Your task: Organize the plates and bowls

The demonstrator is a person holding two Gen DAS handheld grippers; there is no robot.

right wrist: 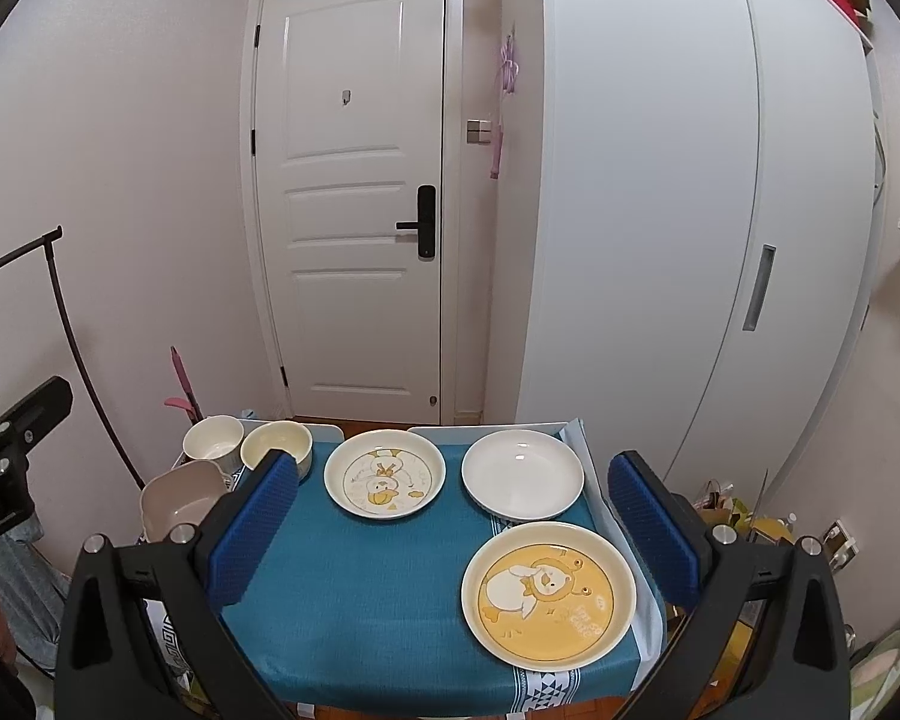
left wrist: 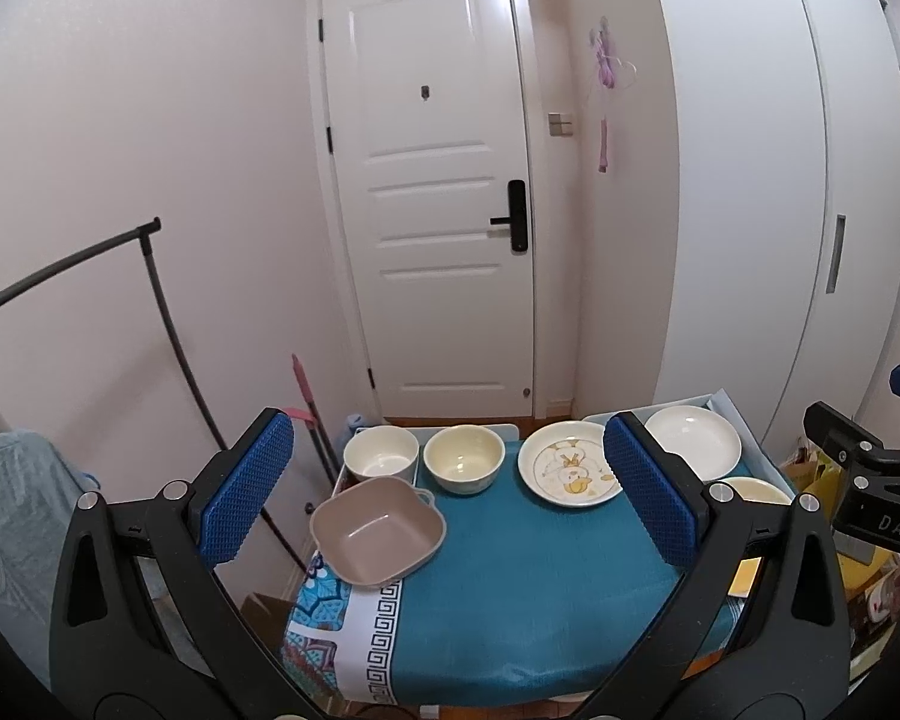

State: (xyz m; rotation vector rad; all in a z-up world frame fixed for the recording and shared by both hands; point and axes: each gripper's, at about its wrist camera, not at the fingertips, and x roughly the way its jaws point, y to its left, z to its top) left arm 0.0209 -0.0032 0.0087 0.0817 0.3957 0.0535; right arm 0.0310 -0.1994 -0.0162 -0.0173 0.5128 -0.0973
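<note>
Currently my table (right wrist: 354, 588) (teal cloth) carries everything: yellow duck plate (right wrist: 548, 595) near-right, white plate (right wrist: 522, 475) behind it, pale duck plate (right wrist: 384, 474) centre, square bowl (left wrist: 378, 534) and two round bowls (left wrist: 463, 457) left. Left tool (left wrist: 444, 492) and right tool (right wrist: 456, 534) both gape, empty.

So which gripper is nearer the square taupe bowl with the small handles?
Left. The left gripper hovers open with the square taupe bowl just inside its left finger. The right gripper, also open, sits over the table's right half, the bowl beyond its left finger.
</note>
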